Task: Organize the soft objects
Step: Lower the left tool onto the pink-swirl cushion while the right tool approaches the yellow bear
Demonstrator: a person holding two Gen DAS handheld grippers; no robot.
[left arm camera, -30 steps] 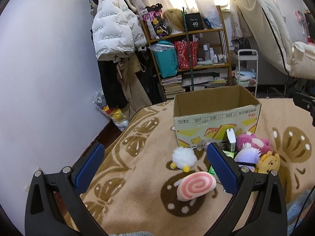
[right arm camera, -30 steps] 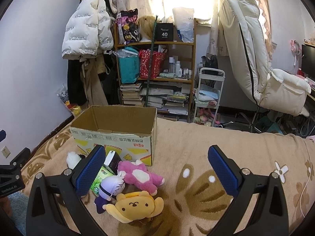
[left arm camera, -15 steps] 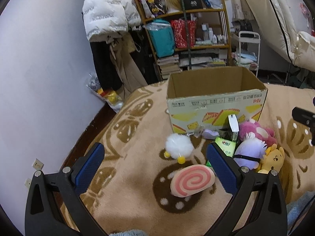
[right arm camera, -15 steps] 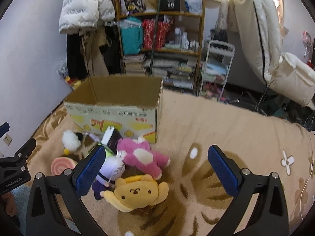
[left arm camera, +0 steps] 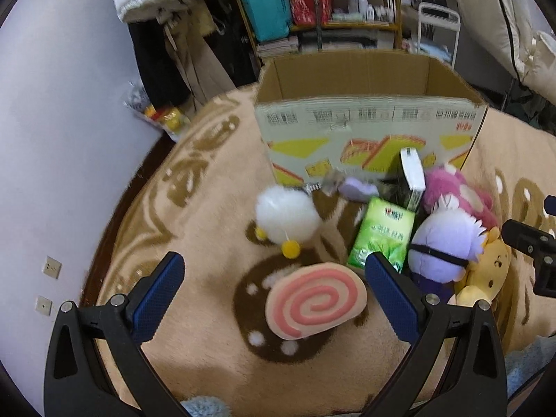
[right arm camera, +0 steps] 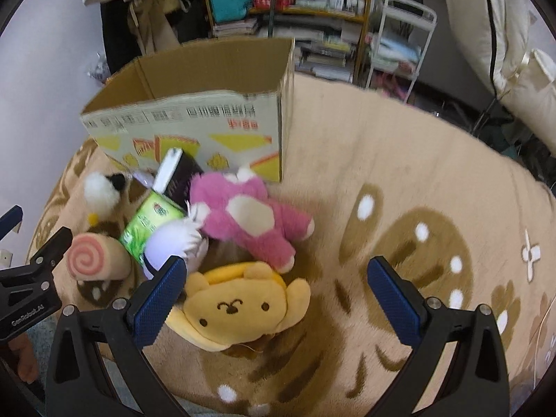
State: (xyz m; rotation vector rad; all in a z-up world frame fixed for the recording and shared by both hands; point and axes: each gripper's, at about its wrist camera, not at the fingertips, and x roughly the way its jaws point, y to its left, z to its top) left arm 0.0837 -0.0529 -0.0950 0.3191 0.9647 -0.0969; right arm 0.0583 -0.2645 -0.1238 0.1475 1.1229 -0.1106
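An open cardboard box (left arm camera: pixel 368 128) (right arm camera: pixel 194 114) stands on the beige blanket. In front of it lie a pink swirl roll plush (left arm camera: pixel 314 304) (right arm camera: pixel 93 255), a white fluffy bird plush (left arm camera: pixel 286 217) (right arm camera: pixel 100 189), a pink bear plush (right arm camera: pixel 250 219) (left arm camera: pixel 458 198), a purple-white plush (left arm camera: pixel 444 246) (right arm camera: pixel 173 246) and a yellow dog plush (right arm camera: pixel 239 307) (left arm camera: pixel 486 271). My left gripper (left arm camera: pixel 274 288) is open, above the swirl roll. My right gripper (right arm camera: pixel 276 292) is open, above the yellow plush.
A green tea packet (left arm camera: pixel 382 234) (right arm camera: pixel 149 222) and a dark book-like box (left arm camera: pixel 410 177) (right arm camera: pixel 177 177) lie among the plush toys. Behind the box are shelves (right arm camera: pixel 295 3), a white cart (right arm camera: pixel 399 38), hanging coats (left arm camera: pixel 163 17) and a beige chair (right arm camera: pixel 500 34).
Both grippers have tilted down and moved closer to the toys. The box and plush toys now fill more of both views. Both stay open.
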